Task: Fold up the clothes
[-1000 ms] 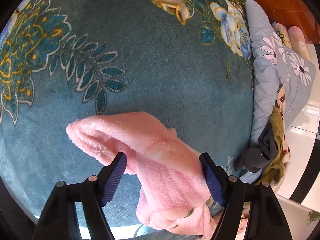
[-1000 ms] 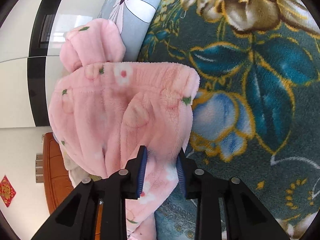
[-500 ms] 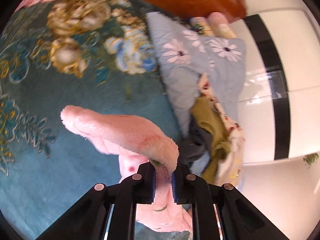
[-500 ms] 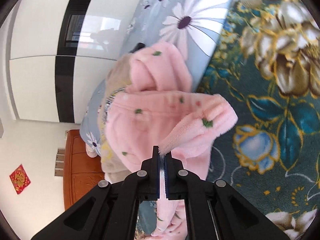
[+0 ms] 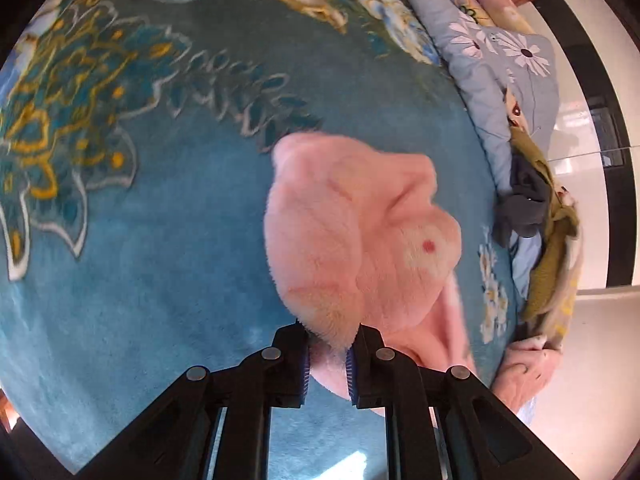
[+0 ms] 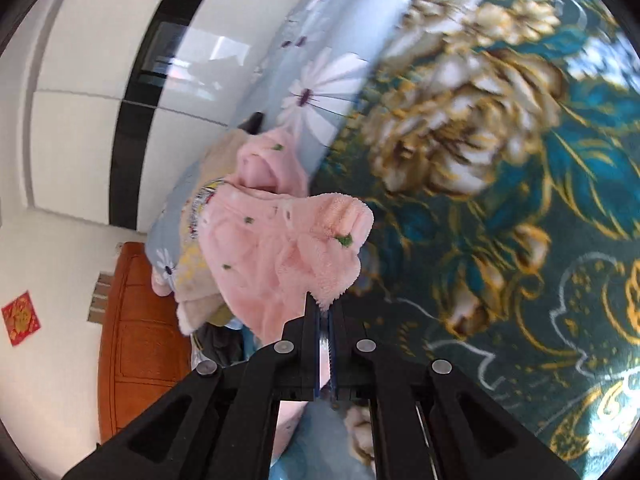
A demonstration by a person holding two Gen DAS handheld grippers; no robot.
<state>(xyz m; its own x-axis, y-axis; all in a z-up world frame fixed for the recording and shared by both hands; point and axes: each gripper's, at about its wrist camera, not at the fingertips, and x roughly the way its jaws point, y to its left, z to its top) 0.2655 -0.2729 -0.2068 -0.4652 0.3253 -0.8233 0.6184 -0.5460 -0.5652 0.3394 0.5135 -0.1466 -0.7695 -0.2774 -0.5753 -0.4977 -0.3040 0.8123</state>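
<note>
One pink fleece garment (image 5: 352, 240), fluffy, dotted with small green specks and a pale flower with a red center. Sits mid-frame in the left wrist view, bunched up and lifted off the teal floral blanket (image 5: 160, 240), lower edge pinched between the left gripper (image 5: 328, 356) fingers. Jaws there nearly closed, only a thick wad of fleece keeping them apart.

Same garment (image 6: 280, 256) in the right wrist view, center-left of frame, one corner flap sticking out to the right. Right gripper (image 6: 325, 320) clamped tight on a thin hem at bottom center, jaws basically together with just the fabric edge between them. So two grippers, both holding the one garment.

Further out: one light blue quilt with white daisies (image 5: 500, 64) along the upper right of the left view. A heap of other clothes (image 5: 536, 216) on the right edge, at least a dark grey piece and an olive green one; exact count impossible to tell. One orange-brown wooden door (image 6: 136, 336) at lower left of the right view, one red paper ornament (image 6: 20, 318) on the white wall beside it.
</note>
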